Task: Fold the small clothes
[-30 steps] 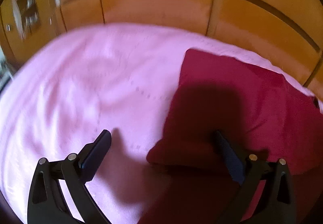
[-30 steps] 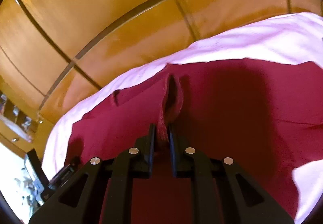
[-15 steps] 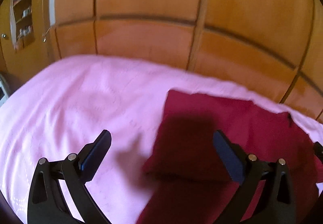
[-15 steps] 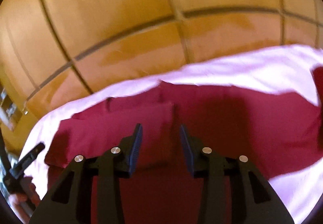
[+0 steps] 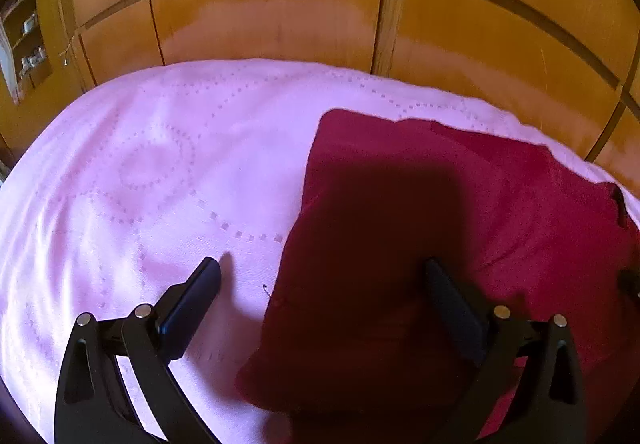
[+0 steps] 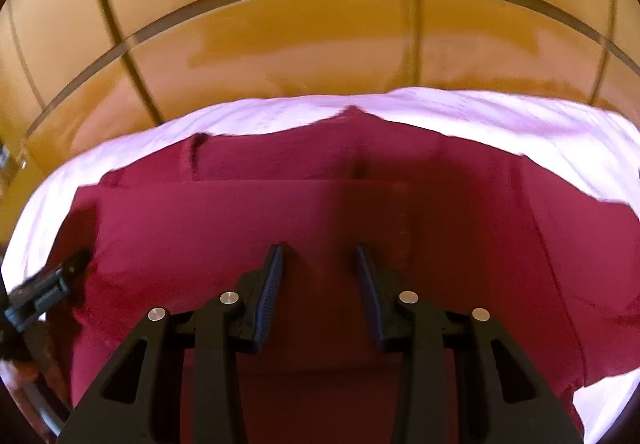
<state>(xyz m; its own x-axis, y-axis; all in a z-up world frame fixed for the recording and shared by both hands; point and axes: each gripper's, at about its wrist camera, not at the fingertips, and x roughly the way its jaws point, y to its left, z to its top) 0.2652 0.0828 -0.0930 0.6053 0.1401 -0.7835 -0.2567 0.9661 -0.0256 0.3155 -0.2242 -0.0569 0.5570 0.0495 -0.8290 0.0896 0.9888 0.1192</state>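
A dark red garment (image 5: 400, 228) lies on the pink bedspread (image 5: 160, 172), with one part folded over the rest. My left gripper (image 5: 320, 268) is wide open above the garment's left edge and holds nothing. In the right wrist view the garment (image 6: 240, 220) fills the middle, with a folded panel on top. My right gripper (image 6: 319, 252) is open just above it and empty. The left gripper's tip (image 6: 60, 276) shows at the left edge of that view.
A wall of orange wooden cupboard doors (image 5: 280, 16) stands right behind the bed. A shelf with small items (image 5: 28, 40) is at the far left. Bare bedspread lies left of the garment.
My right gripper let go of the pinched red fabric and opened, then drew back and turned right. The fold now lies flat. My left gripper stayed open and shifted slightly.
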